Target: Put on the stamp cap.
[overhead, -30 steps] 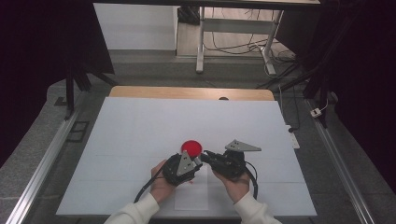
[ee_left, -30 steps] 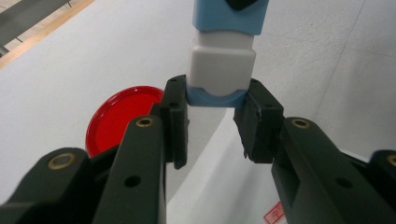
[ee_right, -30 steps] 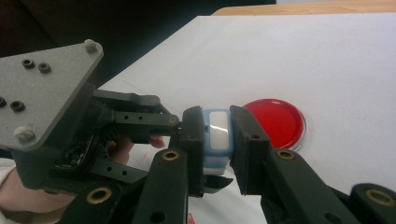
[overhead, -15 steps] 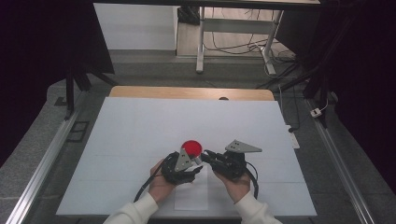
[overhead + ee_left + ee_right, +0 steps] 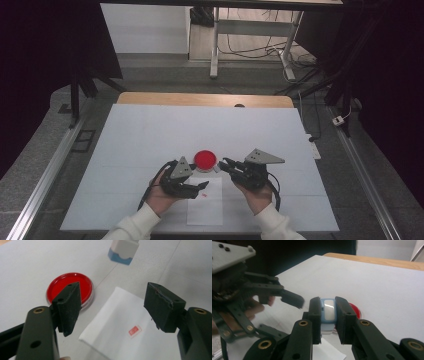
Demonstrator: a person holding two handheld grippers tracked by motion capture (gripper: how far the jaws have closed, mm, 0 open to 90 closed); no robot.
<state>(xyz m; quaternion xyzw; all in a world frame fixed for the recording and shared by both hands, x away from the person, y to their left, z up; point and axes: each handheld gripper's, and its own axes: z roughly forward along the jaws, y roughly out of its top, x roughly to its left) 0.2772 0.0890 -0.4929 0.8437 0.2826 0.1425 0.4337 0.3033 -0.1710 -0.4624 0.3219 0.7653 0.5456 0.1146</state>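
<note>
- While the right tongs clench a small blue-and-white block off the bench, holding it clear,
- the left tongs, jaws just opened and released, hang over a red-marked slip on white paper, the red dish at ten o'clock.

1. This looks like a lab or test room set up for recording, not a home.
2. A white-topped table stands on grey flooring, with metal rails running along both sides.
3. Dark curtains close off the left and right.
4. Beyond, loose cables trail under a metal-legged bench.
5. A red-filled petri dish sits on the white surface, a lab sort of item.
</note>
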